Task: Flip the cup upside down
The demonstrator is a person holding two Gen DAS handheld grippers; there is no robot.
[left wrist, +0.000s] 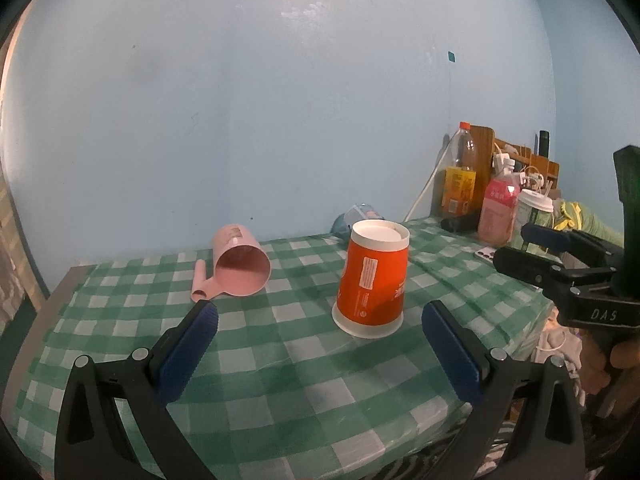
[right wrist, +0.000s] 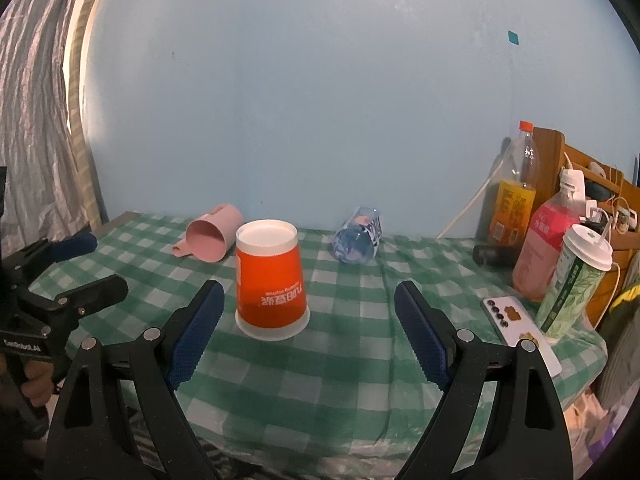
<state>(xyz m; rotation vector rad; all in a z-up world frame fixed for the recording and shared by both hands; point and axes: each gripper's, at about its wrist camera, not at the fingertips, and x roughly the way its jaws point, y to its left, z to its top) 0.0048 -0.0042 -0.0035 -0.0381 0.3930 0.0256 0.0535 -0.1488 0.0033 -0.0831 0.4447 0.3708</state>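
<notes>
Nearest the left wrist camera, the left gripper (left wrist: 320,330) has its blue-padded jaws spread wide with nothing between them, held level and low above a green-and-white checked tablecloth (left wrist: 256,376). In the right wrist view, the right gripper (right wrist: 310,318) is likewise spread and empty, pointing level across the same cloth. Each gripper is also visible from the other's camera: the right at 3 o'clock in the left view, the left at 9 o'clock in the right view.

Just beyond the fingertips, toward 12 o'clock, the orange paper cup (right wrist: 270,280) stands near the front middle of the table, wide mouth down on the cloth and white base up, its printed lettering inverted. It is touching neither gripper. Judging by this, the flip looks done and both grippers are clear of the cup; the next move would likely be only to draw away without knocking the light cup.

Farther back, a pink plastic mug (right wrist: 212,238) lies on its side at 11 o'clock, and a blue water bottle (right wrist: 359,236) lies at 1 o'clock. At 3 o'clock stand drink bottles, a lidded takeaway cup (right wrist: 576,280) and a smartphone (right wrist: 520,332). A pale blue wall is behind.
</notes>
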